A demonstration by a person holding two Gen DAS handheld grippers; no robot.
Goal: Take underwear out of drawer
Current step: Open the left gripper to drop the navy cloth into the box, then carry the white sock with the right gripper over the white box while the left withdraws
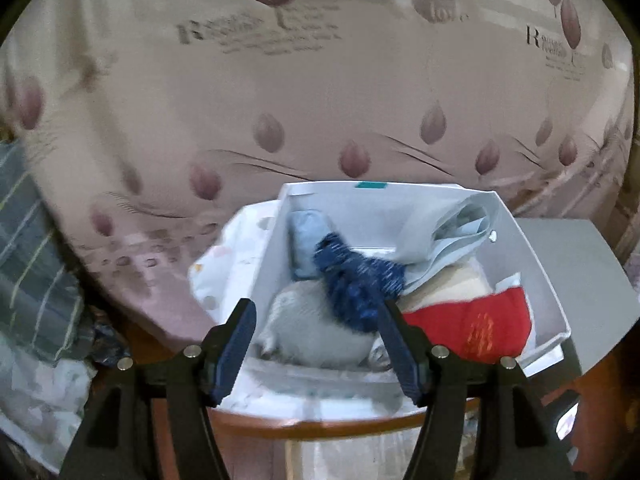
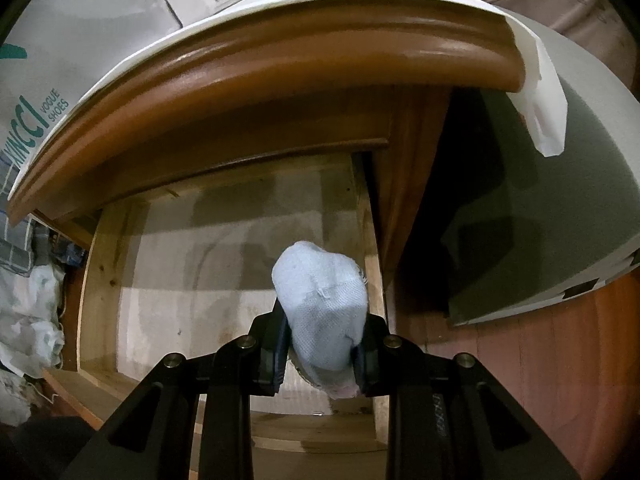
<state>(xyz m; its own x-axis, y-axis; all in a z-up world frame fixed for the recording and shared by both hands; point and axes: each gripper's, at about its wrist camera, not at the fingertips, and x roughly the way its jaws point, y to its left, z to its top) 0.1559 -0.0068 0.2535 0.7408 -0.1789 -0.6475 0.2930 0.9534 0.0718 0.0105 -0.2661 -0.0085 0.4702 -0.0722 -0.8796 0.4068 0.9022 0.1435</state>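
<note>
The right gripper (image 2: 320, 344) has its jaws clamped on a pale blue underwear piece (image 2: 322, 312), held at centre frame above the wooden drawer (image 2: 100, 280), whose floor looks bare, so this may be the last. The left gripper (image 1: 316, 344), jaws apart and empty, hangs over the white box (image 1: 532, 264) holding folded garments including a dark blue one (image 1: 356, 280). The nightstand's overhanging top edge (image 2: 240, 76) crowds the lift path.

I count one white cardboard box (image 1: 516, 248) holding five cloth pieces: one dark blue (image 1: 352, 280), one pale blue roll (image 1: 306, 240), one grey (image 1: 316, 328), one cream (image 1: 452, 284), one red (image 1: 476, 324). My tongs grip one light blue mesh bundle (image 2: 324, 312) over one open wooden drawer (image 2: 100, 280).
</note>
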